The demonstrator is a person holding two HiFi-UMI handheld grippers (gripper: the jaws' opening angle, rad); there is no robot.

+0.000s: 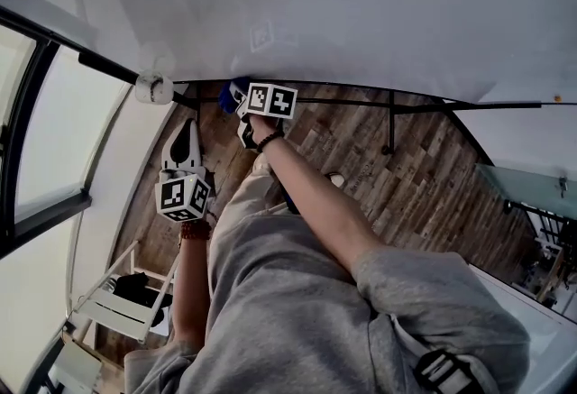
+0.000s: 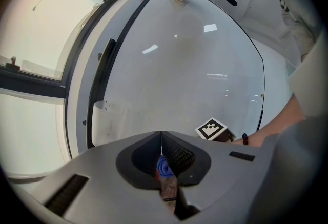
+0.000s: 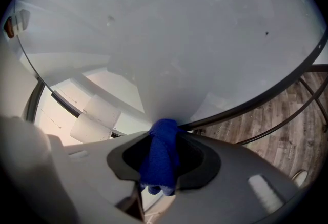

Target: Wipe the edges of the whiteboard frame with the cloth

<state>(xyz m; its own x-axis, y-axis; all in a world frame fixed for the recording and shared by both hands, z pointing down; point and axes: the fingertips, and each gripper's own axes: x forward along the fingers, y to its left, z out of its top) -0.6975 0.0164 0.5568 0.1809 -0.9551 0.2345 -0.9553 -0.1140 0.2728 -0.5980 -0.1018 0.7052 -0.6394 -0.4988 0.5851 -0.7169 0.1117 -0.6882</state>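
The right gripper [image 3: 163, 138] had its jaws closed tight on a folded cloth of deep blue fleecy fabric [image 3: 160, 161]. The top of the cloth stuck out beyond the jaw tips and pressed against the thin dark frame of the big white whiteboard [image 3: 256, 100]. In the head view the cloth [image 1: 232, 93] sat on the lower edge of this frame [image 1: 406, 101], close to its left corner, above the brown wooden floor [image 1: 406, 176].

The left gripper [image 2: 161, 138] had its jaws together, tip against tip, with nothing clamped between them. It hung lower [image 1: 185, 144], well apart from the board, and took no part in the work.

I judged that the wiping was under way on the bottom edge. Most of that edge stretched away to the right of the cloth, so much of it was probably left, and the other sides too. Which parts were already wiped could not be told, because the frame showed no dust or marks.

The cloth looked thick and soft, bunched into a narrow fold, dry as far as I could see.
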